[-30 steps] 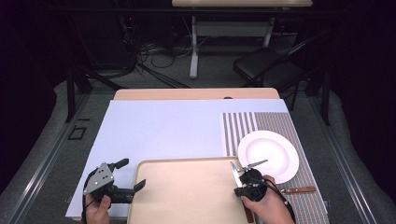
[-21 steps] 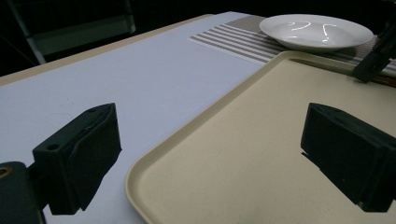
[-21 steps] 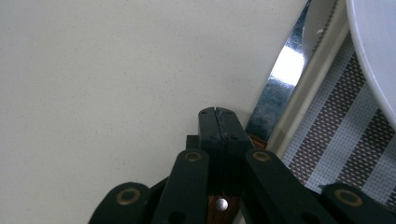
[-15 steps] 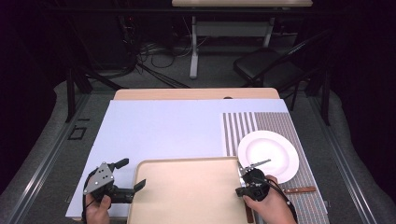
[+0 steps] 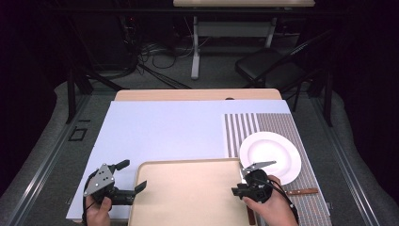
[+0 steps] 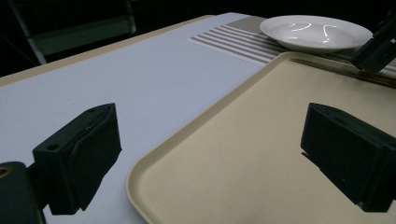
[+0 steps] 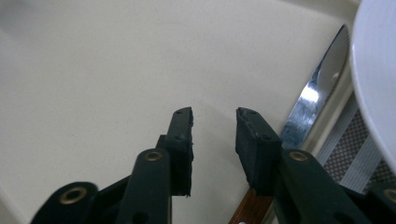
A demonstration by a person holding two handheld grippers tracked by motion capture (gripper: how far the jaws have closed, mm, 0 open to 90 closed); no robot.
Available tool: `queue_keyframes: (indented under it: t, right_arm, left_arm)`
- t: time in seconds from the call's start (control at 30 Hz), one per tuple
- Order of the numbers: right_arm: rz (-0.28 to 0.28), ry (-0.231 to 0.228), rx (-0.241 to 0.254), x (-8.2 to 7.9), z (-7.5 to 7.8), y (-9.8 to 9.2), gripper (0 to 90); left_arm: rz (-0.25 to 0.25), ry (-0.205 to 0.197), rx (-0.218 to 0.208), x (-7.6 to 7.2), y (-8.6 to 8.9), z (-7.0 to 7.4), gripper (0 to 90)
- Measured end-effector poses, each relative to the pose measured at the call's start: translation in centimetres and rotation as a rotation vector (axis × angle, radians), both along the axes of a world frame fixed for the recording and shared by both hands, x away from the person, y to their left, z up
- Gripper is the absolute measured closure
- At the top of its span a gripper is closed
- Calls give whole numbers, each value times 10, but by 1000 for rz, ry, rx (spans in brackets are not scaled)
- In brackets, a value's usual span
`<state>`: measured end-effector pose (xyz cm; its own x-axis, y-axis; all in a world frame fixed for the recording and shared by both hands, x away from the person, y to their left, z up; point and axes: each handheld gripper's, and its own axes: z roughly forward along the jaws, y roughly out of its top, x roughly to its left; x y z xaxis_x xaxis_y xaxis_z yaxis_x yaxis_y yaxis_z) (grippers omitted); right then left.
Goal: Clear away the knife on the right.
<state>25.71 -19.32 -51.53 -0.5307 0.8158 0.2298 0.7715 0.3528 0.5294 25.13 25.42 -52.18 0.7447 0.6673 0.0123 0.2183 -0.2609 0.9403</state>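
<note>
right gripper view: right gripper (image 7: 214, 114) jaws just been opening, nothing between; knife (image 7: 314, 95) just right, long axis near-to-far, on tray (image 7: 93, 70) edge. left gripper (image 6: 210, 154) apart.

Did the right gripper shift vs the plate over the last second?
No clear shift: the right gripper sits at the tray edge below the plate as before. Its jaws have just been opening, nothing between them.

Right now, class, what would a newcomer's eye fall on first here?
The big beige tray at the near edge, flanked by both grippers. Next the white plate on the striped mat to its right. A knife lies along the tray's right rim beside the right gripper, whose jaws have just been opening, nothing between them.
</note>
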Motion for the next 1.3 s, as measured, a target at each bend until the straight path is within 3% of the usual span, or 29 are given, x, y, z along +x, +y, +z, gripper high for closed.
queue_keyframes:
  t: [0.07, 0.1, 0.17, 0.23, 0.27, 0.3, 0.43, 0.53, 0.67, 0.83, 0.97, 1.17, 1.3]
  right_arm:
    - [-7, -72, 42, 0, -2, 1, 645]
    - [5, -55, 18, -1, 1, 0, 634]
    - [27, -85, 19, 0, 1, 0, 632]
    - [70, -54, -12, 0, 6, -2, 639]
    - [65, -88, 23, 0, 4, -2, 644]
    - [68, -88, 34, 0, 5, -2, 641]
    - [81, -138, 28, 0, 6, -4, 634]
    - [83, -127, 38, 1, 7, -6, 616]
    - [93, -155, 36, -3, 8, -10, 591]
    - [82, -172, 42, -8, 10, -24, 533]
    - [69, -240, 1, -15, 12, -39, 476]
    - [49, -251, -4, -19, 14, -56, 365]
    - [55, -277, -37, -19, 12, -62, 284]
  left_arm:
    - [4, -3, 0, 0, 0, 0, 51]
    - [4, -3, 0, 0, 0, 0, 51]
    - [0, -3, 2, -1, 0, 0, 51]
    - [0, -3, -3, -1, 0, 1, 51]
    - [-1, -4, -5, -1, 0, 1, 51]
    - [-2, -3, -2, -1, 0, 1, 51]
    - [0, -3, -3, -1, 1, 1, 51]
    - [6, -8, -13, -2, 1, 1, 51]
    - [0, -7, -13, -2, 1, 1, 51]
    - [-2, -3, -14, -2, 1, 1, 51]
    - [4, -7, -17, -3, 2, 1, 51]
    - [9, -4, -11, -4, 3, 1, 51]
    - [11, -3, -6, -4, 3, 1, 51]
